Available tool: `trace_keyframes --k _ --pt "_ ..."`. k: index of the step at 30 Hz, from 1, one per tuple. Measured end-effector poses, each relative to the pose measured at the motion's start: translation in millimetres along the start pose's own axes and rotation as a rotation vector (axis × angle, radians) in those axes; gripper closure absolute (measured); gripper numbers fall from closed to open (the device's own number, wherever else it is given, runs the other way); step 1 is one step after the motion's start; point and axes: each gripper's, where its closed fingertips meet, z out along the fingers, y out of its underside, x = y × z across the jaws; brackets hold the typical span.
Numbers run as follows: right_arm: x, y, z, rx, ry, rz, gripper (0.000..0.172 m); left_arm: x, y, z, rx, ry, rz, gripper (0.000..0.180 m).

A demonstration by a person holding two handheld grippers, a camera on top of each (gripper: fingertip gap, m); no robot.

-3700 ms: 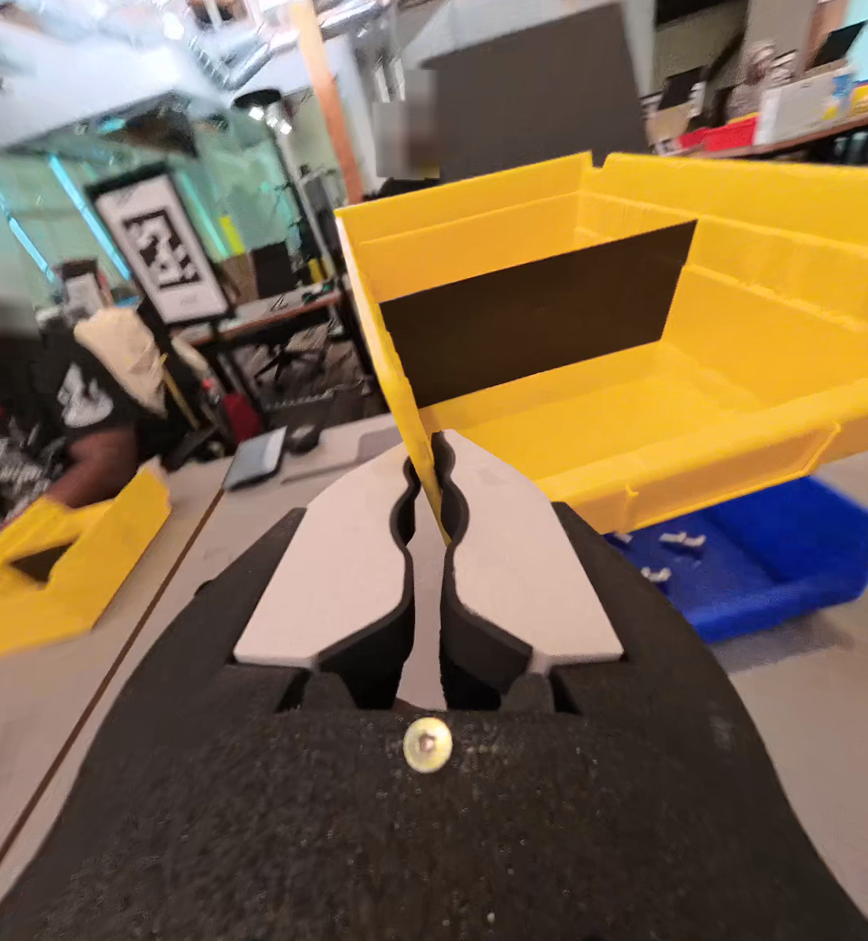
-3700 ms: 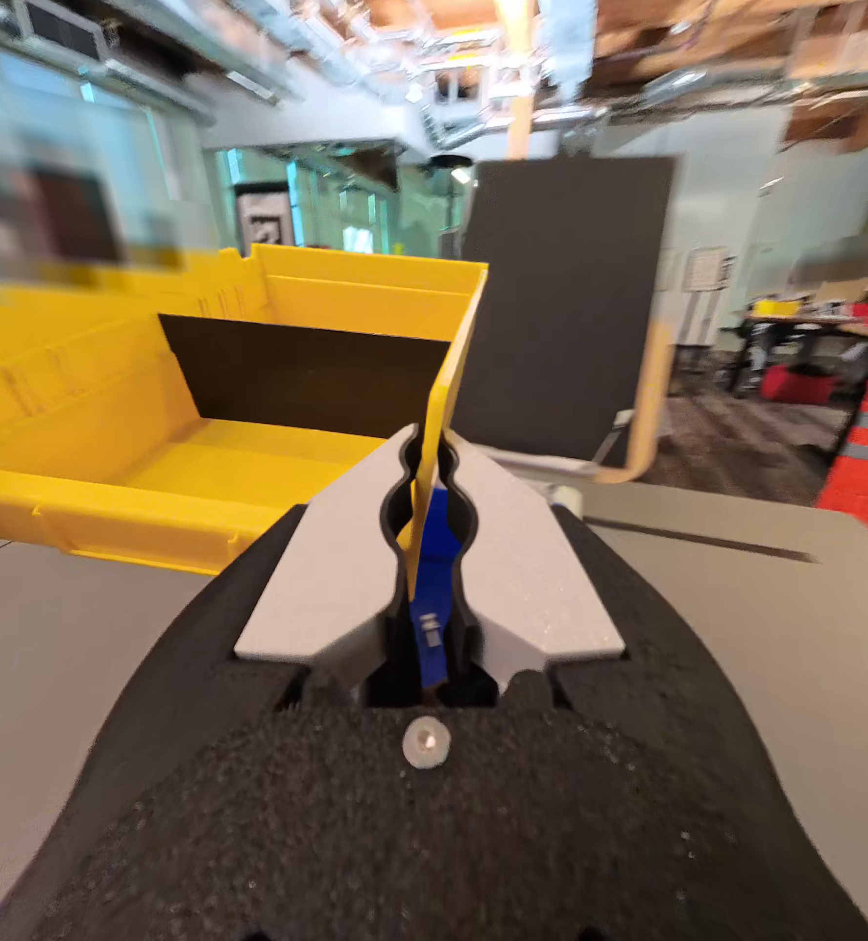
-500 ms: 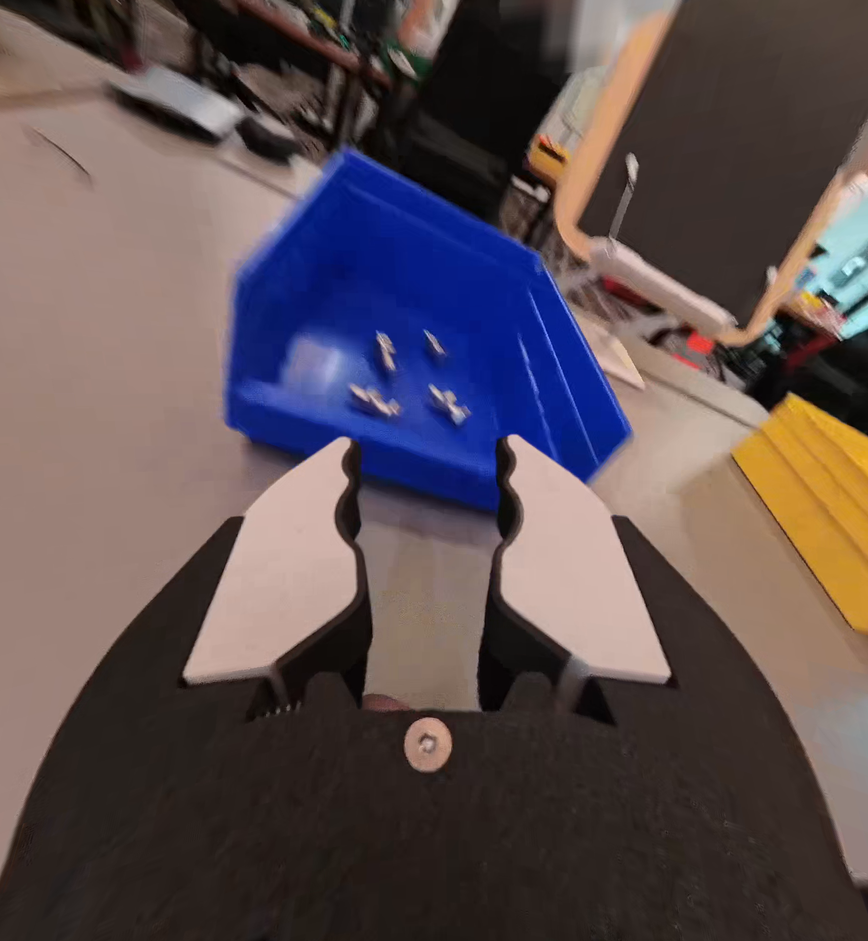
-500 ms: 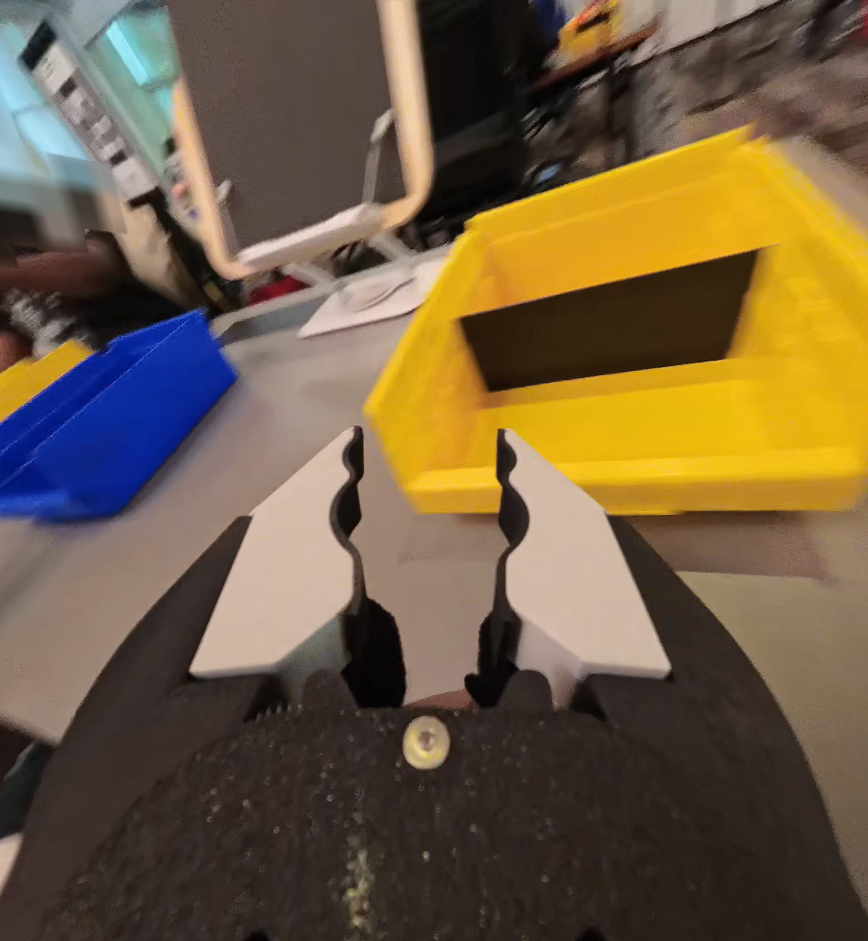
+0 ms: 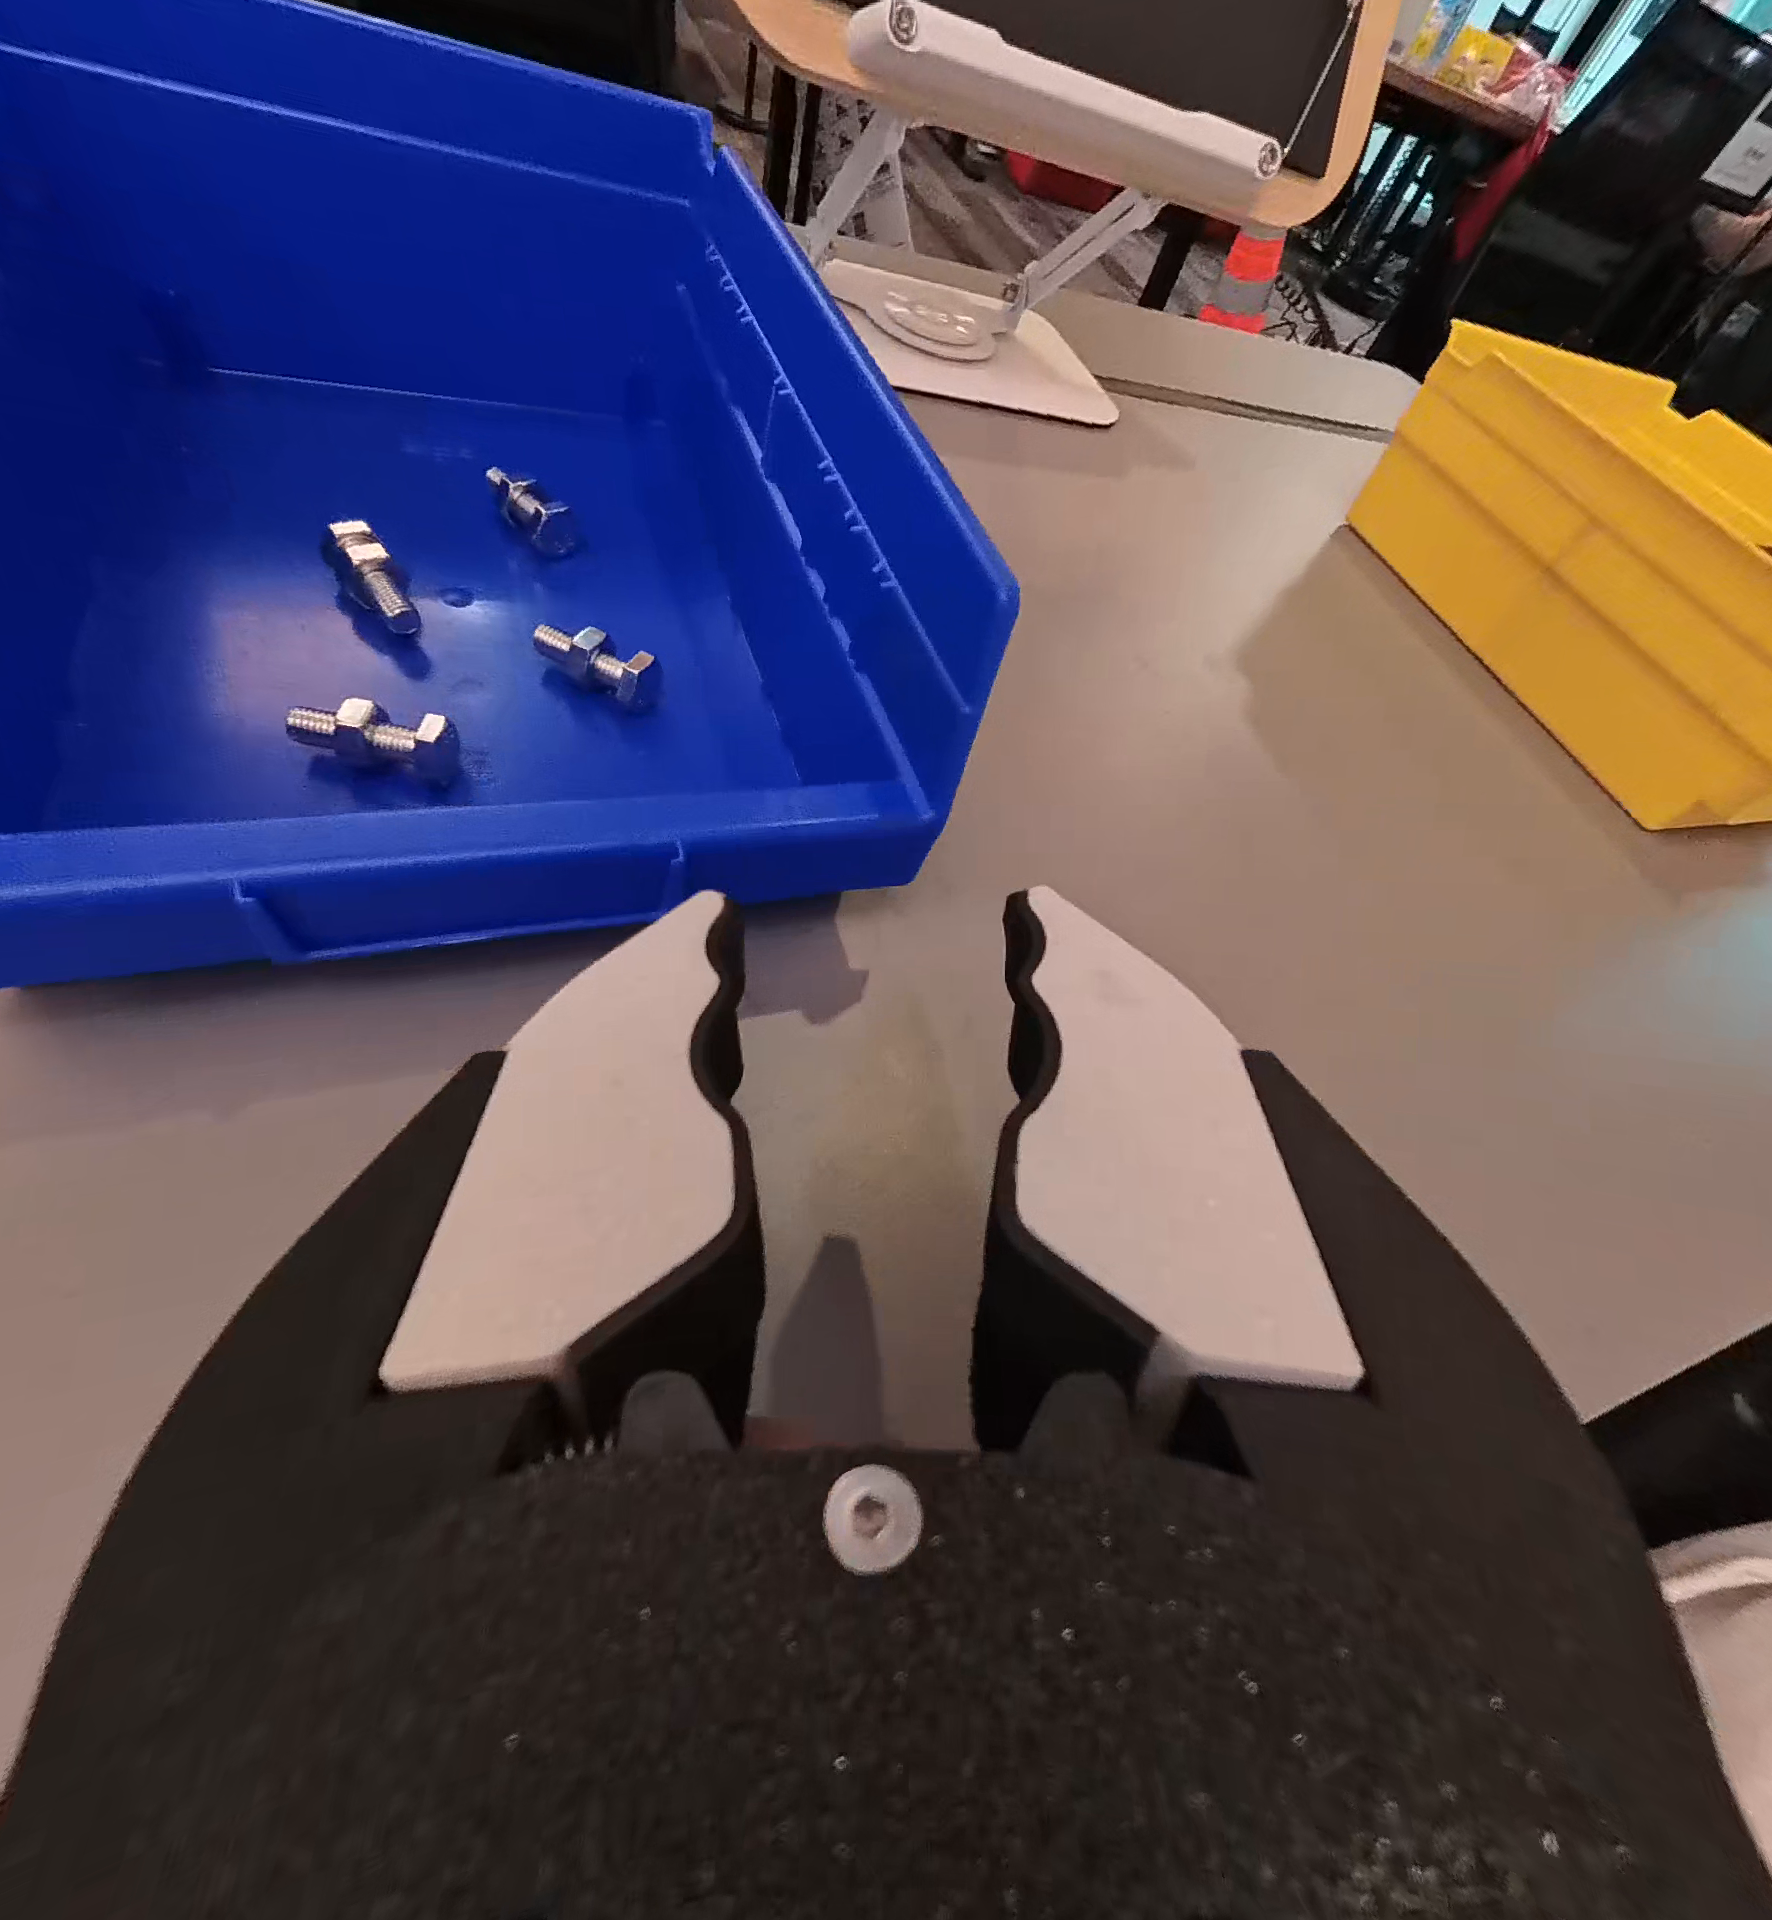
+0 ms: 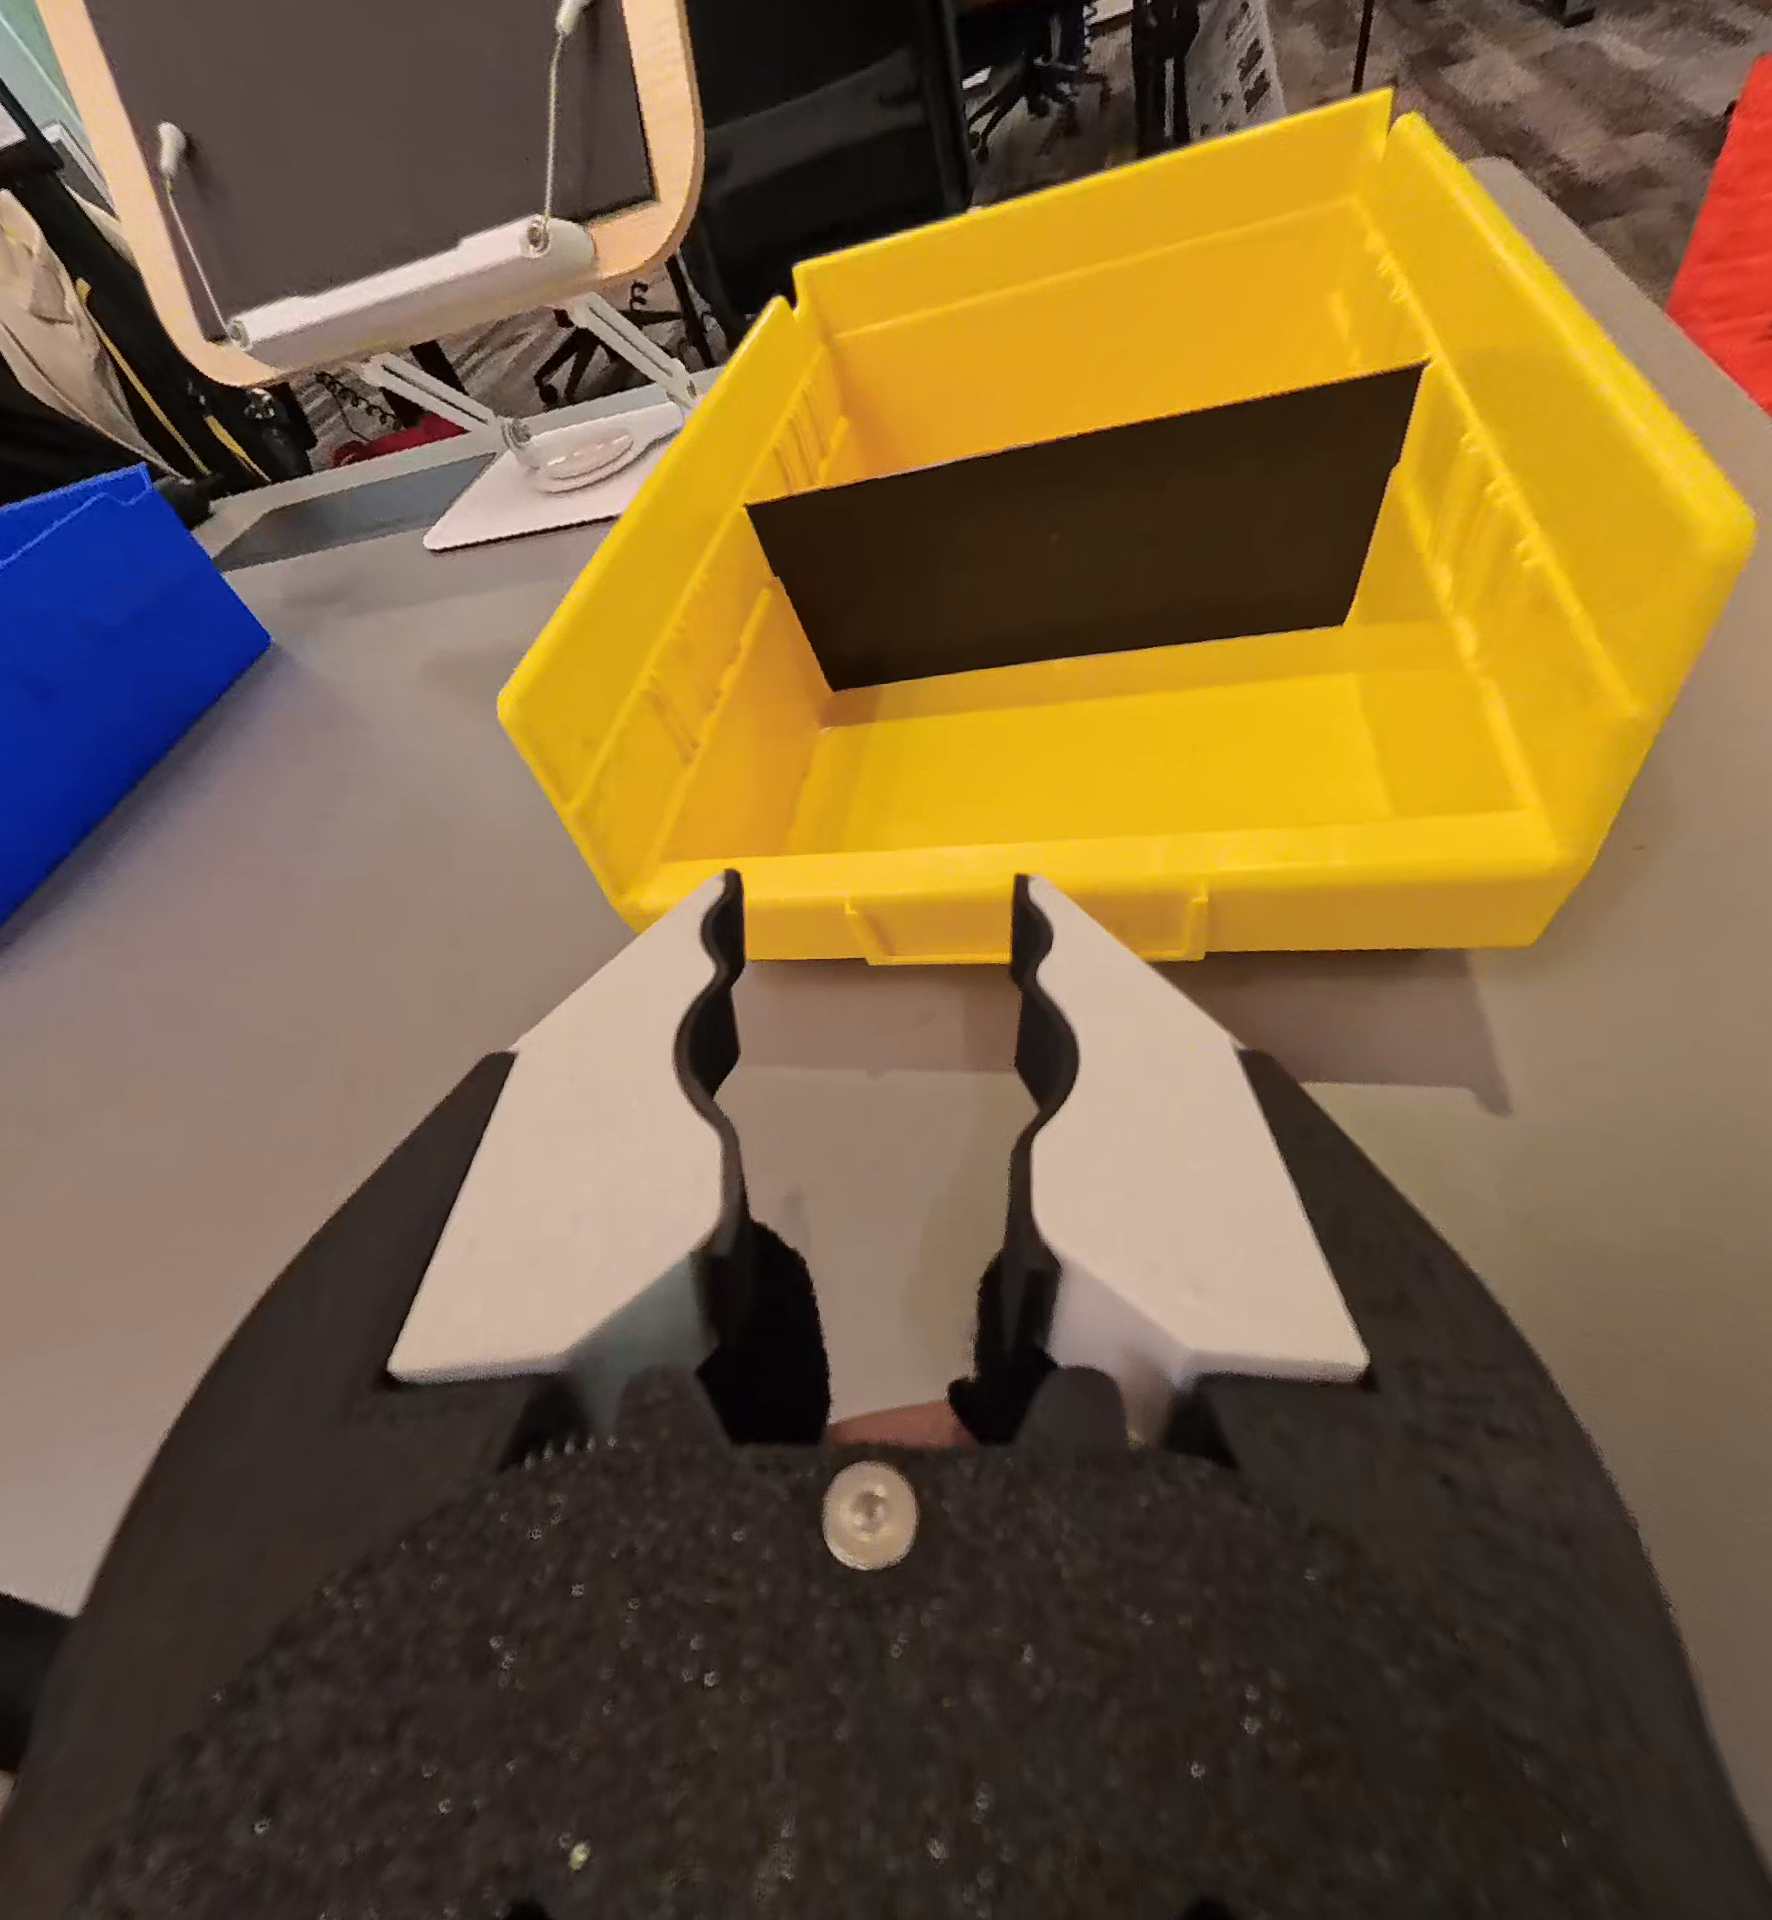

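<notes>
Both grippers hovered over the grey surface (image 5: 1225, 727) with fingers spread wide on nothing, the left gripper (image 5: 871, 914) just near of the blue bin (image 5: 446, 904) of bolts (image 5: 373, 732), the right gripper (image 6: 874, 899) just near of the empty yellow bin (image 6: 1381, 914).

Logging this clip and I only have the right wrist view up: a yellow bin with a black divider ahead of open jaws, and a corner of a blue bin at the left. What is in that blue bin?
Observer: The left wrist view looks into the blue bin: four silver bolts with nuts threaded on them lie loose on its floor.
Operator: And the left gripper?
Observer: The left gripper is open with nothing between its fingers, just short of the blue bin's front wall.
Operator: Is it touching the bin?
Observer: No, bare grey table shows between its fingertips and the bin.
</notes>
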Motion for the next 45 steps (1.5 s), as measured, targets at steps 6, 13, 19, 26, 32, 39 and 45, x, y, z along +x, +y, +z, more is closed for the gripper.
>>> trace_keyframes --k 6,13,19,26,32,39,45 --pt "2.5 -0.5 -2.6 0.01 -0.007 0.02 0.121 7.0 -1.9 1.6 0.006 0.034 -0.007 0.132" --pt "-18.3 5.2 0.0 0.01 -0.047 0.083 0.123 -11.9 -4.9 -6.3 0.011 -0.116 0.123 0.146" --pt "-56.9 7.6 -1.4 0.014 -0.091 0.009 0.124 -12.6 -3.3 -5.4 -0.104 -0.058 0.059 0.14" --pt "-70.3 10.8 3.9 -0.001 -0.17 0.005 0.124 -33.5 -56.2 23.4 -0.269 -0.017 0.399 0.142" --pt "-71.1 10.9 5.4 -0.002 -0.167 -0.021 0.124 -56.8 -32.2 85.3 -0.649 0.039 0.522 0.129" --pt "-81.6 19.1 7.7 -0.028 -0.201 -0.066 0.124 -85.3 -5.7 127.7 -0.843 -0.001 0.501 0.121" --pt "-85.3 21.0 6.4 -0.035 -0.218 -0.073 0.124 -94.1 -3.7 133.8 -0.84 0.014 0.481 0.141"
